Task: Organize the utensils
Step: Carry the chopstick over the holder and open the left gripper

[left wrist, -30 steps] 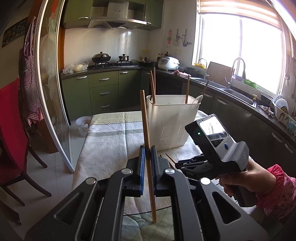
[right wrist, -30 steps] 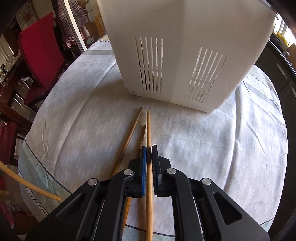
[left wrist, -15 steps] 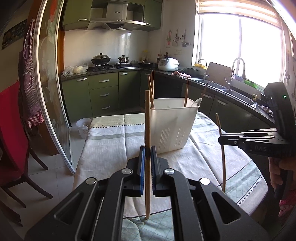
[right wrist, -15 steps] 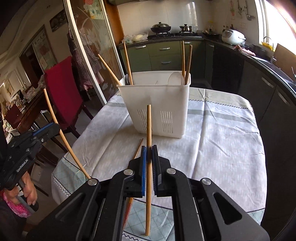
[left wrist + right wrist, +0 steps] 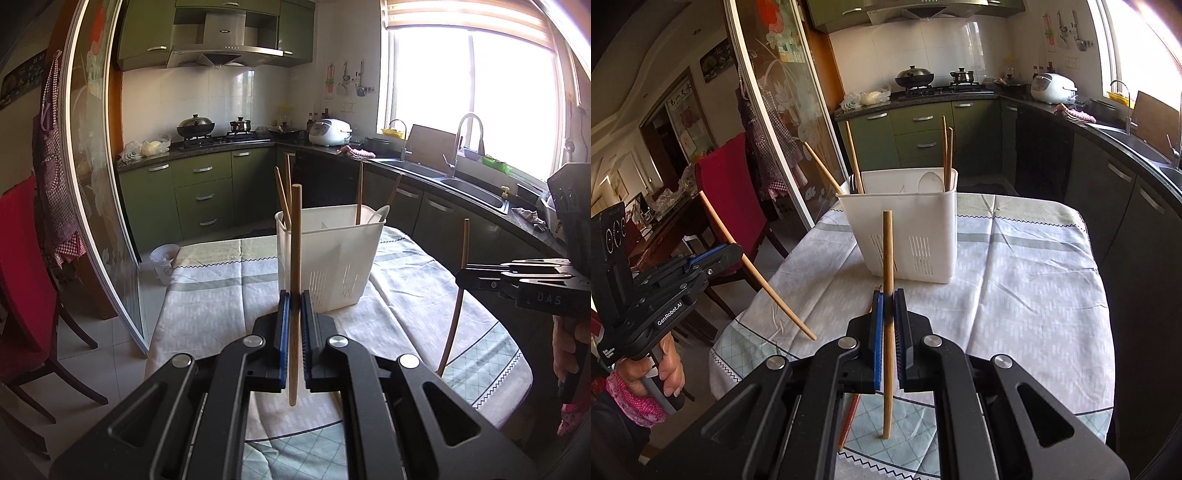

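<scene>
Left gripper [image 5: 291, 317] pinches a chopstick [image 5: 295, 258] upright, jaws tight on it, above the table [image 5: 207, 295]. Straight ahead, the white basket [image 5: 328, 254] stands with more sticks inside. Right gripper [image 5: 889, 317] clamps a second chopstick [image 5: 887, 258], also upright, clear of the cloth.

Four long wooden chopsticks [image 5: 854, 162] are counted in one white slotted plastic holder [image 5: 901, 229]; two more chopsticks [image 5: 887, 325] are clamped, one per tongs.
</scene>
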Demonstrator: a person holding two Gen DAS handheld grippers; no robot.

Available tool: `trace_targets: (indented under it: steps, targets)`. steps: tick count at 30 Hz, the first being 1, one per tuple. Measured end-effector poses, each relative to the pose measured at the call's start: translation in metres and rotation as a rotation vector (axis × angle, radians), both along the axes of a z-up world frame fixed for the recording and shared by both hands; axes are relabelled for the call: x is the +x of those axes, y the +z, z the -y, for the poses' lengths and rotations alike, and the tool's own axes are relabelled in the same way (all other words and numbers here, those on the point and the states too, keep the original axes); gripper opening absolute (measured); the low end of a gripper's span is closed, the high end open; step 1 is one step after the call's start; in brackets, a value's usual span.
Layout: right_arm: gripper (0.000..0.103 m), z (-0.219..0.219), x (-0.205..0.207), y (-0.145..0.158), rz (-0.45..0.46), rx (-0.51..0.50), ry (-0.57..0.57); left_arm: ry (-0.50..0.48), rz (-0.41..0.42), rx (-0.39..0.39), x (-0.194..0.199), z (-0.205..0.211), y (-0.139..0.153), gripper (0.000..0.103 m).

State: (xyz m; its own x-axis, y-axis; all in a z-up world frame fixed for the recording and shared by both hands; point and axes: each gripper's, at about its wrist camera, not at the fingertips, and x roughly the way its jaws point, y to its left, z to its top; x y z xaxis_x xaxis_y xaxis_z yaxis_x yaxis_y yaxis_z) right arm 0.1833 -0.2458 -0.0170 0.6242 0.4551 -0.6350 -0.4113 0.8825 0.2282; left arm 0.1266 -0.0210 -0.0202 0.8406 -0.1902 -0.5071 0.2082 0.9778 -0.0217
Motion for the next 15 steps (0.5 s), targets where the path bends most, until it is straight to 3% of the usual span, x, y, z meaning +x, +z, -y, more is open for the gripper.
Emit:
trace_targets:
  steps: [6, 11, 15]
  targets:
    - [0.007, 0.01, -0.007, 0.01, 0.021, 0.017, -0.003, -0.032, 0.024, 0.004, 0.004, 0.011, 0.024, 0.006]
    - [0.007, 0.021, -0.009, 0.008, 0.016, 0.02, -0.01, -0.067, 0.064, 0.003, 0.015, 0.026, 0.064, 0.006]
    - [0.007, 0.034, -0.011, 0.005, 0.008, 0.04, -0.025, -0.07, 0.146, 0.027, 0.029, 0.043, 0.103, 0.006]
